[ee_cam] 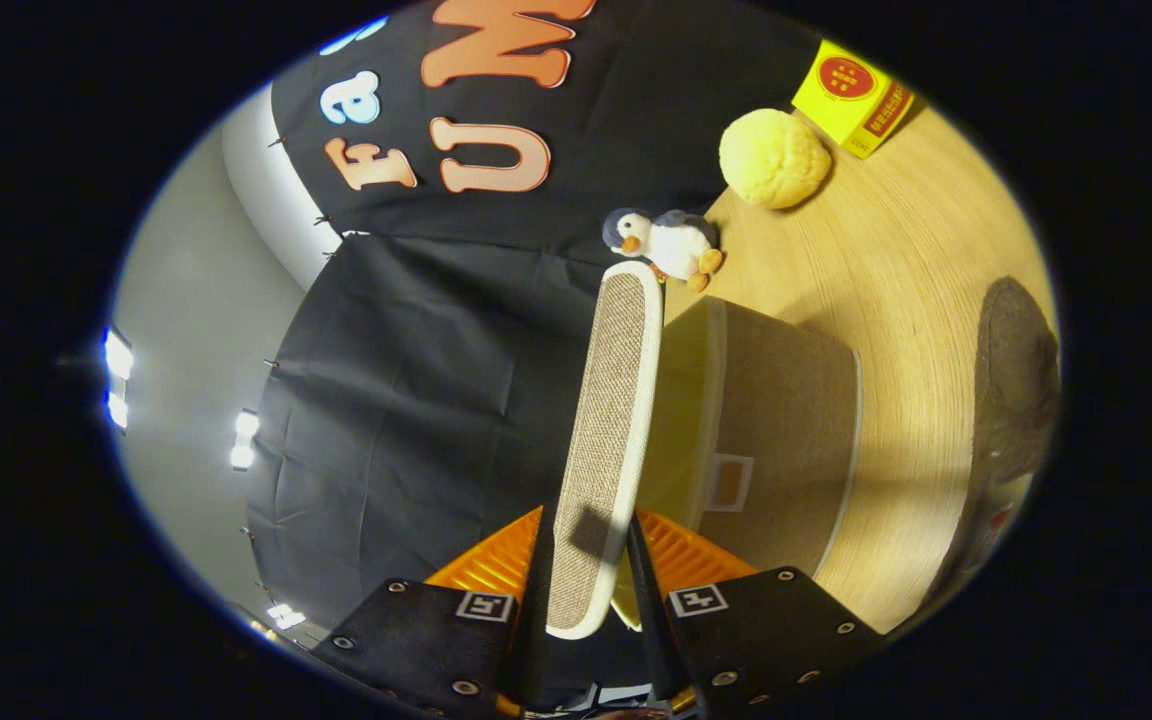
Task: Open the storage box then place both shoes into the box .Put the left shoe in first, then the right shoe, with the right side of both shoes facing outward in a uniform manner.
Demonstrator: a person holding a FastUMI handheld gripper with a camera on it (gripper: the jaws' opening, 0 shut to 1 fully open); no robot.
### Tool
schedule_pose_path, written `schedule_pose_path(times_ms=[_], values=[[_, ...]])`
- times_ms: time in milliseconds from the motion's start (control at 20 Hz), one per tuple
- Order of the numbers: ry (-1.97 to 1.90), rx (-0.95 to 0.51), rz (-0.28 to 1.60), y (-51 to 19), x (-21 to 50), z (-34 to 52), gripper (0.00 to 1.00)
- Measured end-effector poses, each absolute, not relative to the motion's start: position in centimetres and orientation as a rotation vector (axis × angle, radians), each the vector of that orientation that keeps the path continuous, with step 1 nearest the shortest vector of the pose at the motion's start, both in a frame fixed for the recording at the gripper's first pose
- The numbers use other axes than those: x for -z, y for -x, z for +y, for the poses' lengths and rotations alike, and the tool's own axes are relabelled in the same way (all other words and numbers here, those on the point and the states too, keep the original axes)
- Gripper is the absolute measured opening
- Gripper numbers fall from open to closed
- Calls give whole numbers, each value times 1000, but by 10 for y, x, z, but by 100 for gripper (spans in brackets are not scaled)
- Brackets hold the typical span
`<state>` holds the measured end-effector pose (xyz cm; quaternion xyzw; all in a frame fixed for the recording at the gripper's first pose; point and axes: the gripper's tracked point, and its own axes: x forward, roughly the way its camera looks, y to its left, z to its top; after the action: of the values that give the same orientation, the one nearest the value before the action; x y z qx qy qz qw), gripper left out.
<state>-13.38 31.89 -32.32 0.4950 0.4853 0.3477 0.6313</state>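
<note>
The view is rolled onto its side, so the wooden table (921,250) runs up the right. The storage box (786,440) is brown fabric with pale trim and a small label window. Its woven, white-edged lid (616,400) is swung up and stands edge-on between my fingers. My gripper (586,545) is shut on the lid's near edge, one finger pressing each face. Under the lid the box's yellowish inside shows. A dark brown shoe (1016,380) lies on the table beyond the box, partly cut off.
A small penguin plush (671,245) stands at the lid's far end, beside the box. Farther off are a round yellow plush (774,158) and a yellow carton (854,95). Black booth cloth hangs behind the table.
</note>
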Motion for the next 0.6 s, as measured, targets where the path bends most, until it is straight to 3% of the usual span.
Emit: schedule_pose_path(times_ms=[150, 350, 450, 600], values=[[-1149, -819, 1071, 122, 297, 331, 30], [-1094, -862, 1069, 123, 272, 356, 30], [-1064, -847, 1056, 117, 267, 367, 16], [-1048, -875, 1066, 117, 248, 390, 11]])
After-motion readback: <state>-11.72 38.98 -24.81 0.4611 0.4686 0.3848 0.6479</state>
